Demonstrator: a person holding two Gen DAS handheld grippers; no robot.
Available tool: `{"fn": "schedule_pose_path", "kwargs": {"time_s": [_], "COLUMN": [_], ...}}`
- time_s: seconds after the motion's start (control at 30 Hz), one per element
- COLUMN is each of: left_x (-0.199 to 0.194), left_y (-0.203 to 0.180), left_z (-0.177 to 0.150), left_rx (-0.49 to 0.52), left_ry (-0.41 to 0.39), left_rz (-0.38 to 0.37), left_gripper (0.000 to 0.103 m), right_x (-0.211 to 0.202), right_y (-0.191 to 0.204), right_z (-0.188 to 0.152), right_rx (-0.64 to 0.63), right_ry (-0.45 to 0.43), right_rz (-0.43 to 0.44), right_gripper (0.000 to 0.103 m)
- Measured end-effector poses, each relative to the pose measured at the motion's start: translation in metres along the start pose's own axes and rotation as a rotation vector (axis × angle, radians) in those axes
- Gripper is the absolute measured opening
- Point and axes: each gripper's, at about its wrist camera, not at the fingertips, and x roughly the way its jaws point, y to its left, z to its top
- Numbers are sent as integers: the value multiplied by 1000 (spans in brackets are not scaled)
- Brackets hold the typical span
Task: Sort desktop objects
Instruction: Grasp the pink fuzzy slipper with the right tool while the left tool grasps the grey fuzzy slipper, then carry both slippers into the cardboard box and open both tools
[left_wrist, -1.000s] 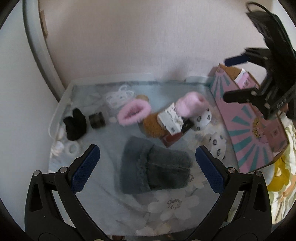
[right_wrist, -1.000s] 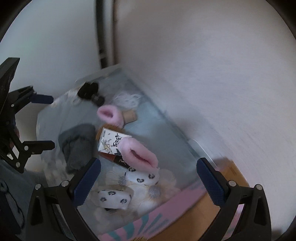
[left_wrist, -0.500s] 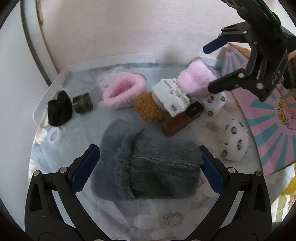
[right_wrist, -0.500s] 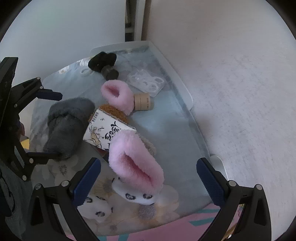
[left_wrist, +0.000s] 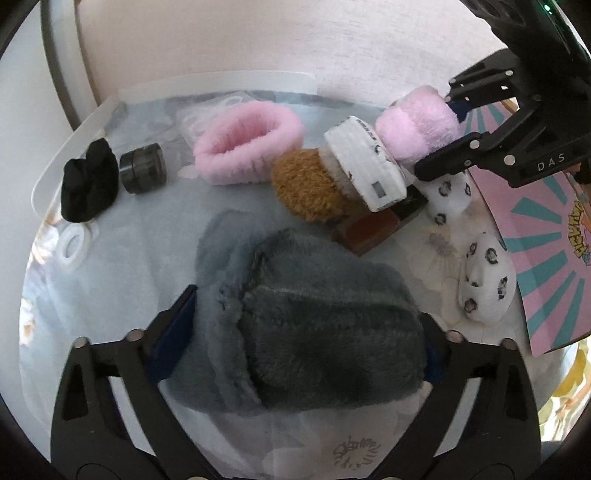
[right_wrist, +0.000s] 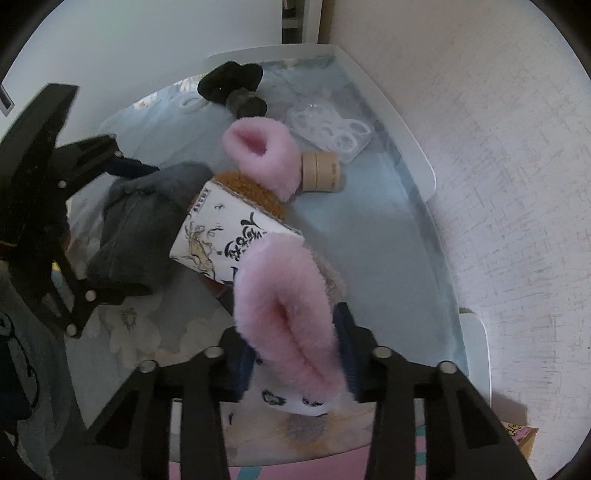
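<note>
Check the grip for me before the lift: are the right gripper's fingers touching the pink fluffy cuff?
Touching. The right wrist view shows both fingers pressing the pink fluffy cuff flat between them as they close.

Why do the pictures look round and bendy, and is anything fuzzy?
Both views are fisheye, with dark corners. Left wrist view: the tray rim bows, and the grey slipper up close is soft. Right wrist view: the wall curves, and the near pink cuff blurs slightly. Light is soft daylight, no harsh glare.
</note>
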Motion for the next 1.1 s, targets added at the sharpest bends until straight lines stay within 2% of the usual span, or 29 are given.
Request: {"fn": "schedule_pose_path", "kwargs": {"time_s": [0.07, 0.13, 0.27, 0.43, 0.6, 0.87, 1.1], "left_x": [-4, -7, -9, -22, -51, -104, -144], "left_y": [1, 2, 3, 7, 13, 21, 11], "left_z": [0, 0, 3, 10, 24, 71, 123], "left_rx": [-3, -6, -8, 2, 9, 73, 173], "left_ry": [-8, -9, -2, -10, -30, -105, -194], "left_rz": [-11, -20, -34, -44, -48, -32, -68], "left_gripper": [73, 61, 52, 51, 51, 51, 51], "right_x": [-2, -4, -9, -20, -40, -113, -185], "right_y": [-1, -1, -1, 2, 0, -9, -5], "right_z": [-1, -2, -2, -1, -3, -9, -35], "right_rx": [12, 22, 55, 95, 171, 370, 534], "right_ry": [-5, -13, -34, -56, -83, -203, -324], "right_rz": [6, 7, 17, 10, -2, -26, -86], "right_gripper": [30, 28, 26, 26, 26, 26, 26]}}
